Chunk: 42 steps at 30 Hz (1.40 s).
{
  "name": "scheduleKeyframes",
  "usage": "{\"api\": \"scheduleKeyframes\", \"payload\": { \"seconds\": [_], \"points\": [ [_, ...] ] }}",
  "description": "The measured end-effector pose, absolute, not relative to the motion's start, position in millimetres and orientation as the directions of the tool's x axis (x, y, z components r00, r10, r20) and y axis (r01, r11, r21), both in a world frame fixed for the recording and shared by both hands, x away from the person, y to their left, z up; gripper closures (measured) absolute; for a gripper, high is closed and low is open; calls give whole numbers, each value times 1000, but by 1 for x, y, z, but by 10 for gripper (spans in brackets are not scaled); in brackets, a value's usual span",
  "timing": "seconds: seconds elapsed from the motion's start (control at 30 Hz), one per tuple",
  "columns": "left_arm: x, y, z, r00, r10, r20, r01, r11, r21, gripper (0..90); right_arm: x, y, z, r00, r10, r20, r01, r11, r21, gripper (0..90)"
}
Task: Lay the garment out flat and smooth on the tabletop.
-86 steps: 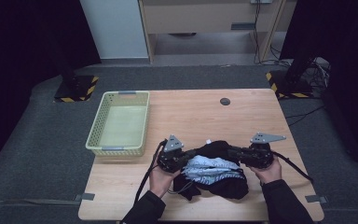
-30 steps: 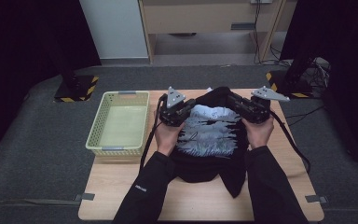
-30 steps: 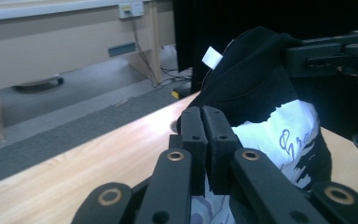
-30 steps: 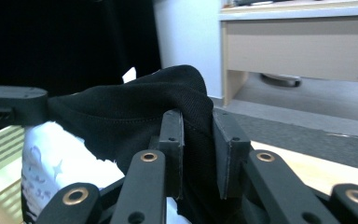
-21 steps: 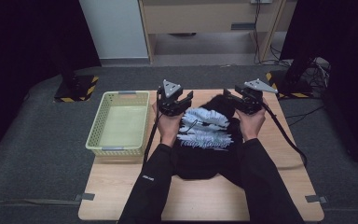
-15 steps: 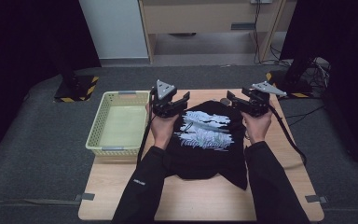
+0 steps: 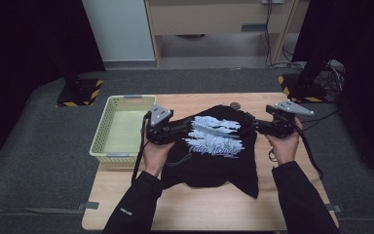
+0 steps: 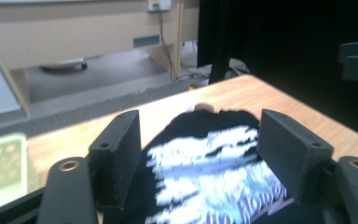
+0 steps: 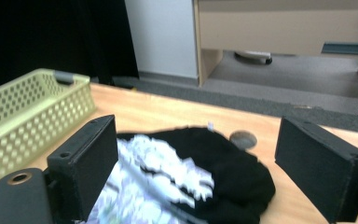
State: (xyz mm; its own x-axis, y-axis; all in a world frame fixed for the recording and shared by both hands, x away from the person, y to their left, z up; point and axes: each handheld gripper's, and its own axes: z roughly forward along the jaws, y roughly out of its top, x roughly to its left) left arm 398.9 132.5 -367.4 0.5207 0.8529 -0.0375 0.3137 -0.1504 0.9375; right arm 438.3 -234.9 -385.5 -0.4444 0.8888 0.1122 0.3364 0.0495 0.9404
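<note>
Spreading step: black T-shirt (image 7: 216,146) lies print-up mid-worktop toward far edge, L gripper (image 7: 173,130) & R gripper (image 7: 259,126) fingers just opened, released; next: re-grip hem, smooth flat.

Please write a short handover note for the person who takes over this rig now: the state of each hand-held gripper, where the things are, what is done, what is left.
Left hand-held gripper: jaws have just been opening, nothing pinched, at the T-shirt's left edge.
Right hand-held gripper: the same, at its right edge.
Black T-shirt: on the table, print up, lower hem rumpled.
Yellow basket: left of it, empty.
Done: shirt laid out and let go.
Left: probably smoothing and folding.
</note>
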Motion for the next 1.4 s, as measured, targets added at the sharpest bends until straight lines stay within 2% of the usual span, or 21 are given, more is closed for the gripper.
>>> {"api": "scheduleKeyframes", "payload": {
  "seconds": [0.2, 0.47, 0.8, 1.4],
  "points": [
    [376, 143, -380, 516, 857, 17, 311, -205, 928, 263, 420, -241, -393, -442, 889, 117, 349, 51, 936, 74],
    [351, 154, -403, 535, 844, 22, 343, -241, 908, 214, 399, -236, -412, -475, 877, 72, 404, 144, 904, 59],
    [330, 168, -427, 521, 853, 32, 382, -266, 885, 169, 380, -237, -425, -489, 869, 80, 431, 161, 888, 47],
    [317, 193, -476, 475, 880, 15, 482, -274, 832, 111, 347, -247, -468, -504, 861, 70, 527, 243, 814, 41]
  ]
}}
